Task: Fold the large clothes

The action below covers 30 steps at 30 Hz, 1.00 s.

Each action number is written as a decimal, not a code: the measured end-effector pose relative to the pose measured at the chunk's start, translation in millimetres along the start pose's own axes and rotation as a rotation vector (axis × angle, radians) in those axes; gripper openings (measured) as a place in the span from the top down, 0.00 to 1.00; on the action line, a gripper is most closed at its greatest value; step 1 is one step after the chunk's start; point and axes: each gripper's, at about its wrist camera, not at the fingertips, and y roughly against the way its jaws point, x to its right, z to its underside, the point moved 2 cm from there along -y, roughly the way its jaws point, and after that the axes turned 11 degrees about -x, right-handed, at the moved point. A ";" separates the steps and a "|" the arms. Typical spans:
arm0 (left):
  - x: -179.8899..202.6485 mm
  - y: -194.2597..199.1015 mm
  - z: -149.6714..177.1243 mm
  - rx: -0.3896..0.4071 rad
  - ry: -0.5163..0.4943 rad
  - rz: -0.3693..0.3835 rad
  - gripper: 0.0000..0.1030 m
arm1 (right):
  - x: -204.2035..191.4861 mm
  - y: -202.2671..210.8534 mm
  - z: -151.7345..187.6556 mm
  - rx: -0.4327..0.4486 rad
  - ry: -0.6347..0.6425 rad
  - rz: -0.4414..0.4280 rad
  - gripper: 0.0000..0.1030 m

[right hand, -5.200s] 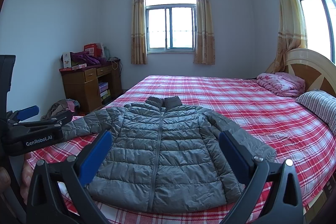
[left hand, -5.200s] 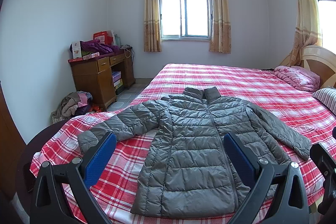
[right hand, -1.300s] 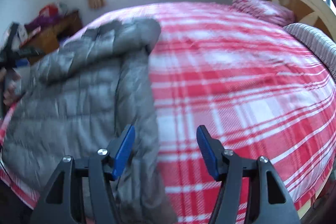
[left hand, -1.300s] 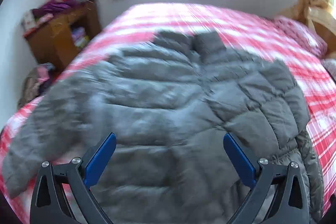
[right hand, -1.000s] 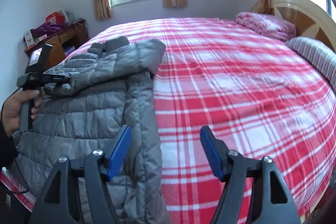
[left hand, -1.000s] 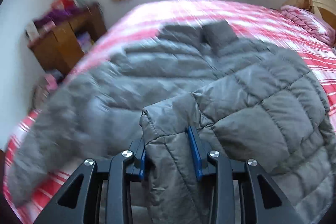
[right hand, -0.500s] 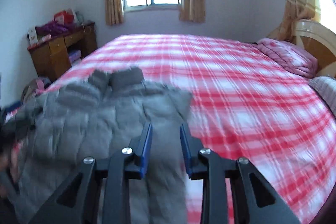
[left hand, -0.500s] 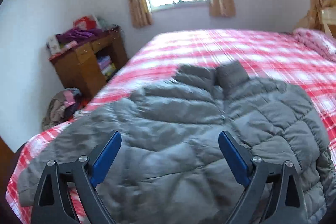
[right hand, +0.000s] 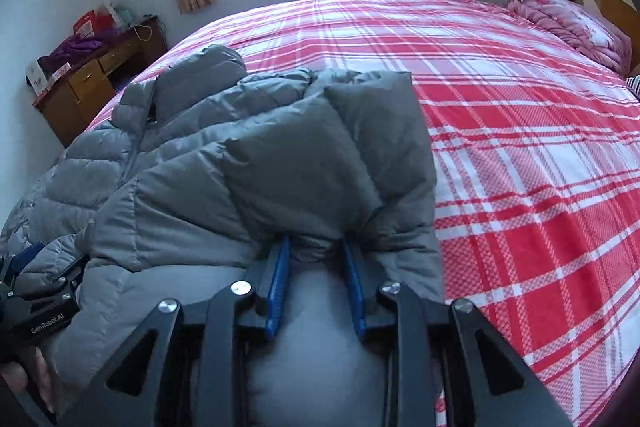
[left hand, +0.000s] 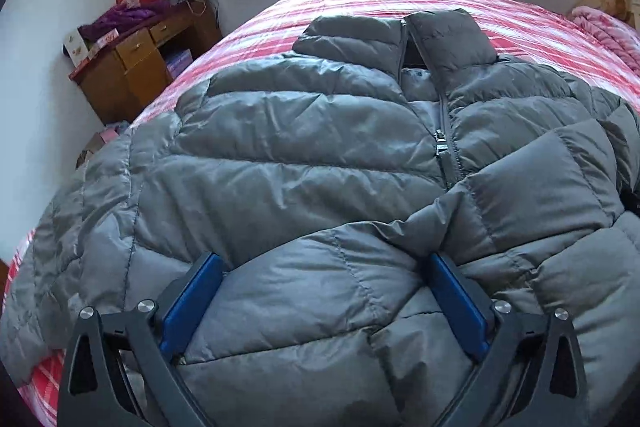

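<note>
Fingers: right gripper (right hand: pixel 316 267) clenched on jacket (left hand: pixel 320 155) sleeve mid-fold, left gripper (left hand: pixel 324 303) released, jaws opening; next: lay sleeve across front.

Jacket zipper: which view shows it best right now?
Left wrist view. The zipper runs down the middle of the grey jacket in plain sight, pull tab visible, collar parted above it. In the right wrist view the jacket is seen from the side and its folded-over sleeve hides the zipper.

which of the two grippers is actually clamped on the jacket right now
The right gripper: its blue pads pinch a fold of the grey jacket. The left gripper stands wide open.
</note>
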 end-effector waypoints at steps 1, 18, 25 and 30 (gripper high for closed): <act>-0.3 -0.9 -0.3 -0.003 0.004 0.004 0.01 | -1.2 -0.5 0.3 -0.003 0.007 0.013 0.71; 3.4 -1.2 1.4 0.008 -0.009 -0.028 0.01 | -18.8 -5.4 -1.7 -0.020 0.075 0.139 0.71; 3.4 -1.9 1.5 0.009 -0.008 -0.028 0.01 | -21.1 -6.5 -1.9 -0.019 0.082 0.155 0.71; 4.6 0.2 2.8 0.006 -0.005 -0.022 0.01 | -21.1 -6.5 -1.6 -0.019 0.083 0.158 0.71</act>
